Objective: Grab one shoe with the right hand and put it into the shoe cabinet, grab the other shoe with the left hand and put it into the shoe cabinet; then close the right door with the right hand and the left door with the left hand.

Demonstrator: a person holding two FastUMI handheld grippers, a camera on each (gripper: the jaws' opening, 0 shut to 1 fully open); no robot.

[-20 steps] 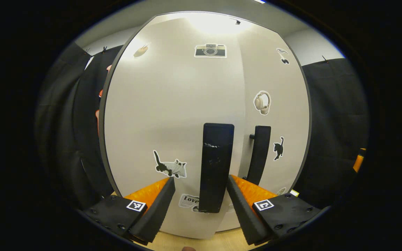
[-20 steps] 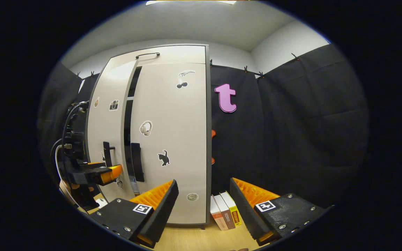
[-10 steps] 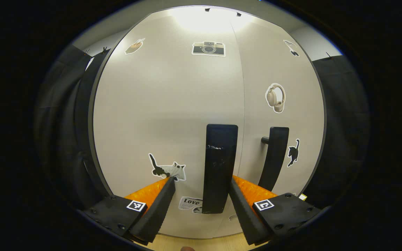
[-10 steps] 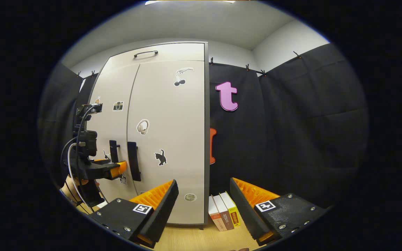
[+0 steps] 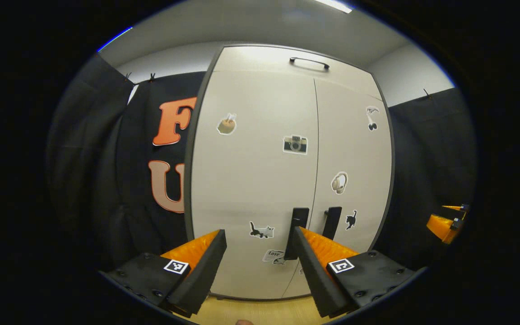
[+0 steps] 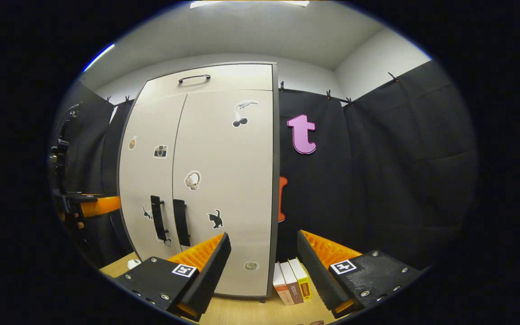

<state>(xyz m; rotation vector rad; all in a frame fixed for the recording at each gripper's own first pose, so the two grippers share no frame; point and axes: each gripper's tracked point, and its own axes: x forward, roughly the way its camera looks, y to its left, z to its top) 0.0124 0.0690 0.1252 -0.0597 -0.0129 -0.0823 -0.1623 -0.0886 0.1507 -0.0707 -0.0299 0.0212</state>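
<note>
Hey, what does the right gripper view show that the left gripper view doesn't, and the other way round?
Right gripper view: three books standing beside the shoe cabinet, and the left gripper off to the cabinet's left. Left gripper view: the right gripper at the far right edge. Both: the cabinet with both doors shut, its two dark handles side by side, and the camera sticker.

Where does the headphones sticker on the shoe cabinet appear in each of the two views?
Left gripper view: headphones sticker right of centre, on the right door, above its handle.
Right gripper view: left of centre, on the same door, above that handle.
Shared landmark: the black cat sticker, below and right of it.
</note>
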